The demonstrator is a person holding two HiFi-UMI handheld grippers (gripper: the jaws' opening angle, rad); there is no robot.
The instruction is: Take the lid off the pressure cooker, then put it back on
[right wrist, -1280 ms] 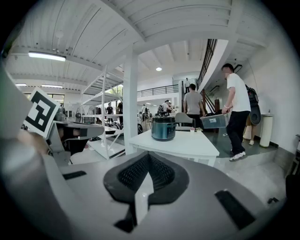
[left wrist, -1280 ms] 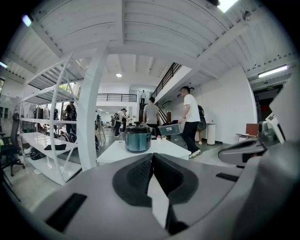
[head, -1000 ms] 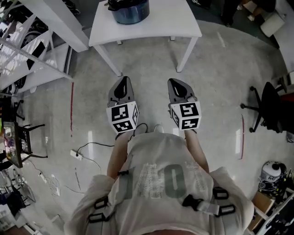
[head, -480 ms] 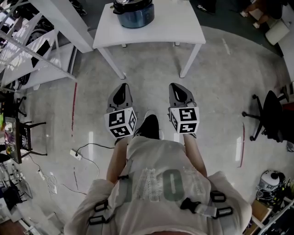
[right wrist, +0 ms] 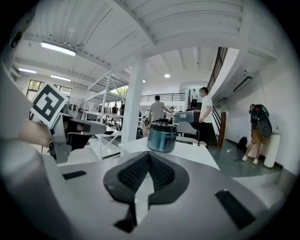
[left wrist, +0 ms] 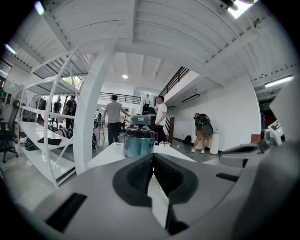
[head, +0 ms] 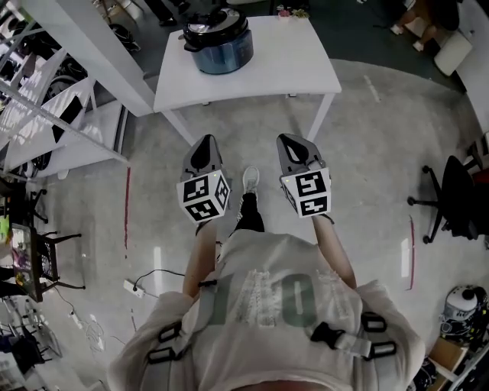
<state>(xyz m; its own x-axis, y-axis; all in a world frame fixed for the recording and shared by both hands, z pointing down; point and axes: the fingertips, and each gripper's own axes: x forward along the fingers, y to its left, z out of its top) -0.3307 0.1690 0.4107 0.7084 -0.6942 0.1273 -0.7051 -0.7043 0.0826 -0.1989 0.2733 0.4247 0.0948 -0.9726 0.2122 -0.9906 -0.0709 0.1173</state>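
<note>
A round blue-grey pressure cooker [head: 220,47], its black lid [head: 215,25] seated on top, stands near the far left corner of a white rectangular table [head: 283,65]. The left gripper [head: 203,147] and right gripper [head: 293,145] hang side by side over the grey concrete floor [head: 367,153], short of the table's near edge and well apart from the cooker. Each has its jaws pressed together on nothing and points toward the table.

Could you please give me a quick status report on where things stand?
Both shut, empty: left tongs, right tongs, short of the table. On it the pressure cooker, lid on. No obstacle seen ahead.
</note>
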